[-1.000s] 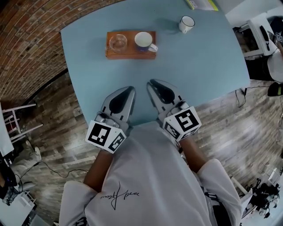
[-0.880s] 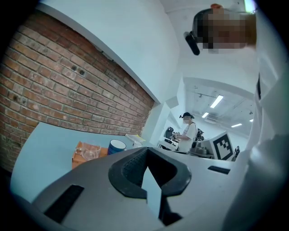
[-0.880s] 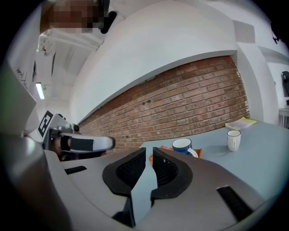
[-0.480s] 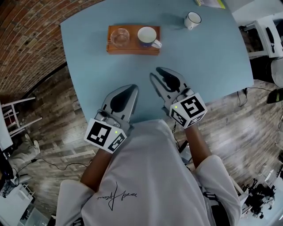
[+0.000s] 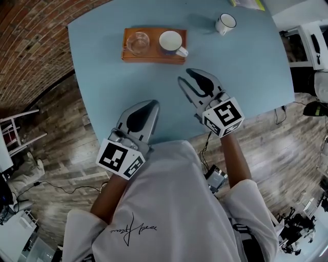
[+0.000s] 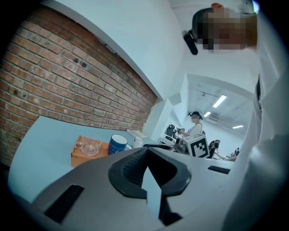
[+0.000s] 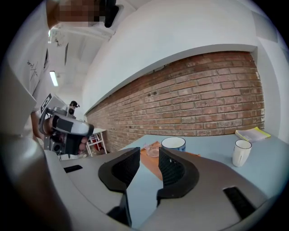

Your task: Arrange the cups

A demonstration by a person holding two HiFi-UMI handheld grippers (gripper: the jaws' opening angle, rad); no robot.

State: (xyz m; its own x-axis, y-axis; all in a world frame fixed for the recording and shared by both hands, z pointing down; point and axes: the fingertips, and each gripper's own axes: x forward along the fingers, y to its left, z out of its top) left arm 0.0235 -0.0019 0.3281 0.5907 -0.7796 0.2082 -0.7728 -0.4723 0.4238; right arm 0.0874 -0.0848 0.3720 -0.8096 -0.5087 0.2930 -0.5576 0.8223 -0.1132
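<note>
Overhead, the head view shows the whole layout: a pale blue surface [image 5: 236, 66] carrying an orange tray [image 5: 154, 55] with a glass cup [image 5: 138, 42] and a blue mug [image 5: 170, 42] side by side on it. A white mug [image 5: 225, 23] stands apart at the far right, near a booklet [image 5: 248, 4] at the edge.

The left gripper [image 5: 152, 104] lies near the person's edge of the surface, well short of the tray. Its own view shows the jaws pressed together on nothing, and beyond them a distant room with people that no other view shows.

The right gripper [image 5: 185, 77] lies nearer the tray, just short of the blue mug. Its own view shows the jaws opening, the right gripper [image 7: 149, 155] empty, with the tray [image 7: 150, 164] and glass cup [image 7: 153, 151] framed in the gap well beyond the pads. The blue mug [image 7: 173, 144] rises just above the right-hand pad, and the white mug [image 7: 241, 152] stands well to the right. Only this view shows the brick wall [image 7: 203, 99] behind the surface.
</note>
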